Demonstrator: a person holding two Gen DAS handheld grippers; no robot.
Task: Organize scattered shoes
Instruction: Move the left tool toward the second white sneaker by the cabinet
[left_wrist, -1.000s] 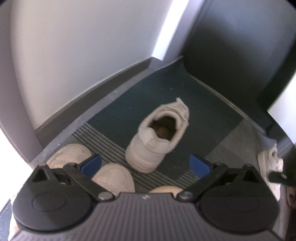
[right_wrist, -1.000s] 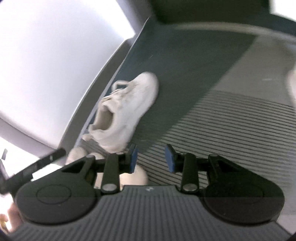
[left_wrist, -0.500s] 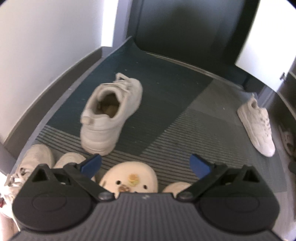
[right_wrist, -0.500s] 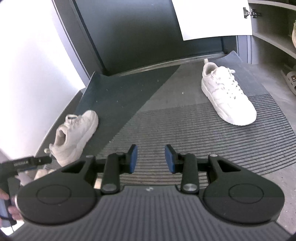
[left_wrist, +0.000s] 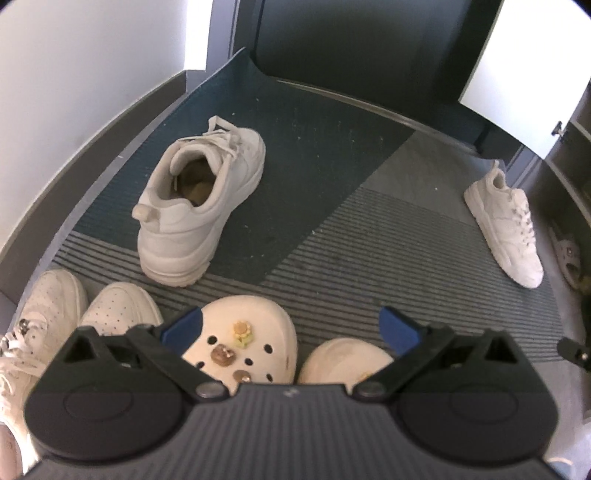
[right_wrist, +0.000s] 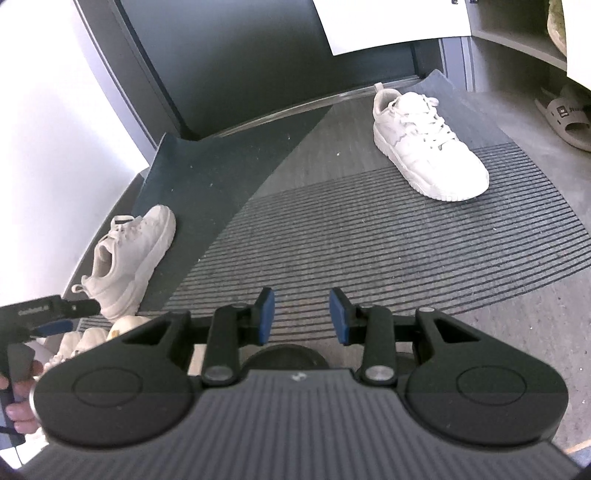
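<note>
A chunky white sneaker (left_wrist: 199, 206) stands on the dark mat, heel toward my left gripper (left_wrist: 291, 326), which hangs open and wide above a pair of cream clogs (left_wrist: 243, 347). A second white sneaker (left_wrist: 502, 225) lies far right on the ribbed mat. In the right wrist view that sneaker (right_wrist: 424, 147) sits ahead and to the right, toe toward me, and the chunky sneaker (right_wrist: 129, 258) is at the left by the wall. My right gripper (right_wrist: 302, 314) is open with a narrow gap, nothing between its blue pads, over bare mat.
Two white perforated sneakers (left_wrist: 74, 306) stand bottom left beside the clogs. A grey slide sandal (right_wrist: 565, 114) lies at the right near a shoe shelf (right_wrist: 517, 40). A dark door (right_wrist: 258, 55) closes the far end, a white wall the left. A hand (right_wrist: 18, 387) holds the left tool.
Both views have swung to the right: the chunky sneaker has slid left, and the second sneaker, clogs and shelf have come into view. Neither gripper's jaws have changed.
</note>
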